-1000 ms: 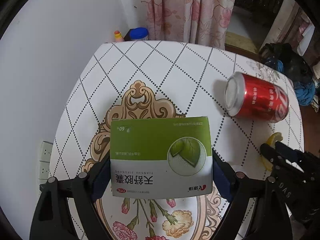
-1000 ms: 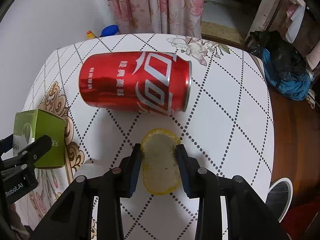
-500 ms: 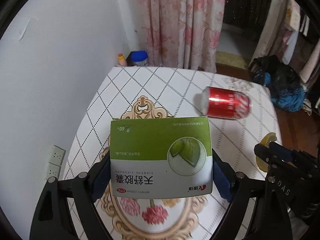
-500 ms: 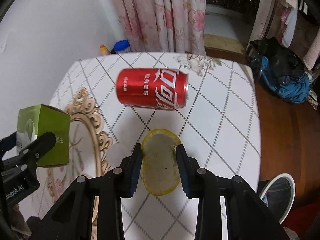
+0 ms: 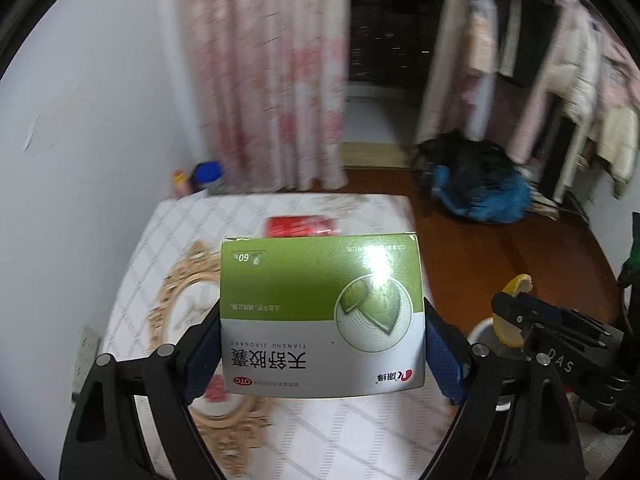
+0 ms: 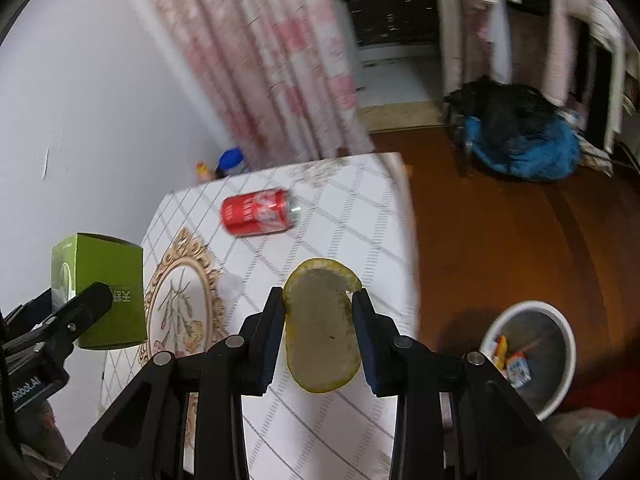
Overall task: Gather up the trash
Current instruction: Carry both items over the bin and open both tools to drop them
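My left gripper (image 5: 322, 344) is shut on a green and white medicine box (image 5: 320, 312) and holds it high above the table; the box also shows in the right wrist view (image 6: 100, 276). My right gripper (image 6: 318, 328) is shut on a yellow peel (image 6: 320, 332), also seen in the left wrist view (image 5: 514, 308). A red cola can (image 6: 258, 218) lies on its side on the white patterned table (image 6: 360, 208). A white trash bin (image 6: 560, 380) with some litter in it stands on the floor at the lower right.
A blue and black bag (image 6: 516, 136) lies on the wooden floor beyond the table. Pink flowered curtains (image 6: 272, 60) hang behind. A blue-lidded jar (image 6: 232, 162) stands by the wall past the table's far edge.
Both grippers have risen and pulled back from the table with their loads. The can looks smaller and farther away, and the bin has come into the right wrist view.
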`<state>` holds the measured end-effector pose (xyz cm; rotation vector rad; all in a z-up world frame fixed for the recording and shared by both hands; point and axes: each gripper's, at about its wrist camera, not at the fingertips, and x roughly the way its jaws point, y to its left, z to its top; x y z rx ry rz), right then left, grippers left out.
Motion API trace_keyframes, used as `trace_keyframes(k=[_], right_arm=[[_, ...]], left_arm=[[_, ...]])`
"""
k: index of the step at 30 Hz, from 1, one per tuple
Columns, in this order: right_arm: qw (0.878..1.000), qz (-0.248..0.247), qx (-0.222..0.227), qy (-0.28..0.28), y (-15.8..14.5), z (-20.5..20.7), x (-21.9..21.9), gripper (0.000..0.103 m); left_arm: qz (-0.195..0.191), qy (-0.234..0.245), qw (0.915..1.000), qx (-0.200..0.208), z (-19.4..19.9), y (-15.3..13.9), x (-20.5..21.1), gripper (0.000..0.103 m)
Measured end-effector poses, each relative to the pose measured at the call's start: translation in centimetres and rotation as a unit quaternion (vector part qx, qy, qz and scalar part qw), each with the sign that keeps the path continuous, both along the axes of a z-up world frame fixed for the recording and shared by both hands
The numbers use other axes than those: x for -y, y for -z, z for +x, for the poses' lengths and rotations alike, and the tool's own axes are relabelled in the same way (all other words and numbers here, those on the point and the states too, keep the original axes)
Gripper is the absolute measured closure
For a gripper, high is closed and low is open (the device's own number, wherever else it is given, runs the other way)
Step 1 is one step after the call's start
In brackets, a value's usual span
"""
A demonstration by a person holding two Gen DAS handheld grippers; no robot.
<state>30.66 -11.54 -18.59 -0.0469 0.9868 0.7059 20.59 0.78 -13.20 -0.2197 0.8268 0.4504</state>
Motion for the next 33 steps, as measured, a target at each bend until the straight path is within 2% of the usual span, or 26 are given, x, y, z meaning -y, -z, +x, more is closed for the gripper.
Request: trace_keyframes(k=[3, 6, 12, 16, 22, 26, 33], right_arm=[[0.999, 0.003, 0.004, 0.035, -0.9, 1.0, 5.2, 0.067], [0.997, -0.001, 0.005, 0.076, -1.1, 2.5, 10.9, 0.067], [0.988, -0.031, -0.023, 0.149, 1.7, 6.3, 20.6, 0.067], [0.979, -0.043, -0.074, 0.185, 6.1, 9.6, 25.9, 0.067], [0.962, -0.056, -0.166, 0.209, 15.1, 14.4, 30.6, 0.067], [0.952, -0.067, -0.205, 0.218, 20.0, 16.7, 32.5, 0.067], [0.937, -0.074, -0.257, 0.225, 26.2, 19.3, 34.7, 0.067]], left_arm=[[-0.006, 0.043, 0.9991, 0.004, 2.6, -0.3, 3.9, 0.016], [-0.023, 0.083, 0.9963, -0.005, 5.6, 0.6, 7.7, 0.016], [-0.091, 0.147, 0.9829, -0.064, 12.7, 6.0, 14.5, 0.016], [-0.125, 0.169, 0.9707, -0.115, 16.9, 10.8, 18.3, 0.016], [-0.135, 0.192, 0.9568, -0.172, 21.3, 17.1, 22.3, 0.016], [-0.123, 0.204, 0.9495, -0.204, 23.4, 20.0, 24.6, 0.014], [-0.116, 0.201, 0.9454, -0.229, 24.1, 22.4, 25.7, 0.014]])
